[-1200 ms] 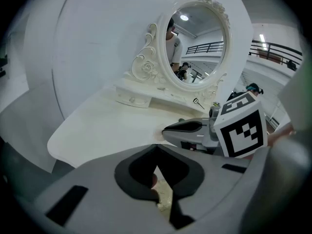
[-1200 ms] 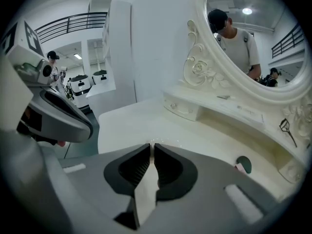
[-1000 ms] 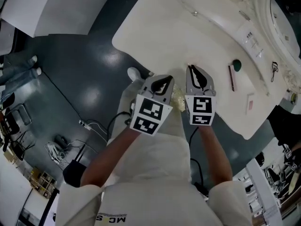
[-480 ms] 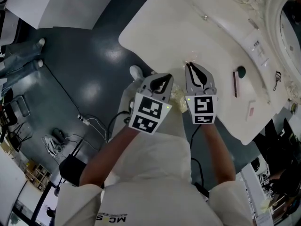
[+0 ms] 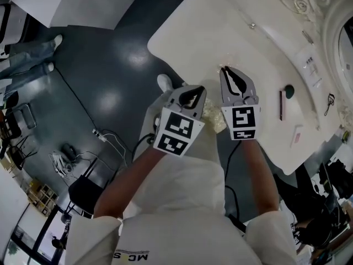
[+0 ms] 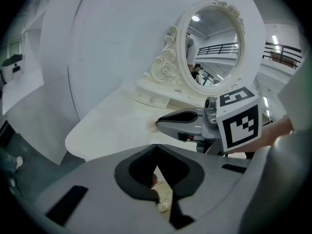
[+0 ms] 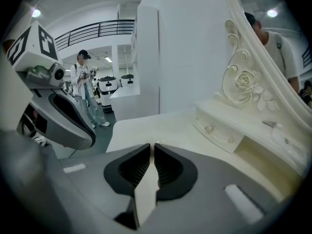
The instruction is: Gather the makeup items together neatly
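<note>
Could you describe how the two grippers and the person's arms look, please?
The left gripper and the right gripper have light grey bodies that taper to a point, with black pads inside. Each carries a white cube with black square markers. A black cable seems to run from the right one. The person wears a cream short-sleeved top.

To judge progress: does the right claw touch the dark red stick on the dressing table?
Apart. The head view shows bare tabletop between the right claw and the dark red stick.

Table top (image 5: 193, 37): smooth cream, satin sheen. Floor (image 5: 110, 76): dark, glossy. Mirror frame (image 6: 165, 69): carved, glossy cream.
</note>
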`<state>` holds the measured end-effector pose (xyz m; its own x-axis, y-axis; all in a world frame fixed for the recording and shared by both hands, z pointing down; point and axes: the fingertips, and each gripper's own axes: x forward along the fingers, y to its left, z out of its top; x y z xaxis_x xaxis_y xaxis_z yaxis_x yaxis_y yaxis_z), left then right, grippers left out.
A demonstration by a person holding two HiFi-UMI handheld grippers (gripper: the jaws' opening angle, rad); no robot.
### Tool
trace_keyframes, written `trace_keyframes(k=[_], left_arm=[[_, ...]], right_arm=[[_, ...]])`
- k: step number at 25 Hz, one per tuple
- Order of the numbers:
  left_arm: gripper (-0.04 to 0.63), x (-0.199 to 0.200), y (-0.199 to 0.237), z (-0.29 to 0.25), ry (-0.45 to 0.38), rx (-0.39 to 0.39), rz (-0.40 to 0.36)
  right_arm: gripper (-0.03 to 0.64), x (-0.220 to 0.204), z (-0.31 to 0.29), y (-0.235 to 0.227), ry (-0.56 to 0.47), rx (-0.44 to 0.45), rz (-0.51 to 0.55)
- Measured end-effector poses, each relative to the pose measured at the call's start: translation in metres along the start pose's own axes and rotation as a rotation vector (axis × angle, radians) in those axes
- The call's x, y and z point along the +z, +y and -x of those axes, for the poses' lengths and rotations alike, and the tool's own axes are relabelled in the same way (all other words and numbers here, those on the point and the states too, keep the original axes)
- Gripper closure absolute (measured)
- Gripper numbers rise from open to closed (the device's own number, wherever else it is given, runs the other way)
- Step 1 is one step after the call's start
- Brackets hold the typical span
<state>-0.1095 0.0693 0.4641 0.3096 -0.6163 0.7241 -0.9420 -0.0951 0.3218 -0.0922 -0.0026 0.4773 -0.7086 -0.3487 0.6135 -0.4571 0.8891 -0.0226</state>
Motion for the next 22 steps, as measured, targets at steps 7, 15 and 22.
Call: trace_keyframes(k=[7,15,22], left_arm=[[0.595,-0.004,0.009,-0.005,0.013,-0.009,0.027],[0.595,-0.005,0.015,-0.01,0.013,-0.014,0.044],[0.595,0.0,0.024,-0.011,0.0,-0.003,0.065]], right_arm=[[0.584,0.006,-0.016,0.015,0.004,0.055,0.025],[0.583,0.003,-0.03,0.021,0.026,0.089,0.044],[0.581,0.002,-0.041,0.025,0.027,0.096,0.041]])
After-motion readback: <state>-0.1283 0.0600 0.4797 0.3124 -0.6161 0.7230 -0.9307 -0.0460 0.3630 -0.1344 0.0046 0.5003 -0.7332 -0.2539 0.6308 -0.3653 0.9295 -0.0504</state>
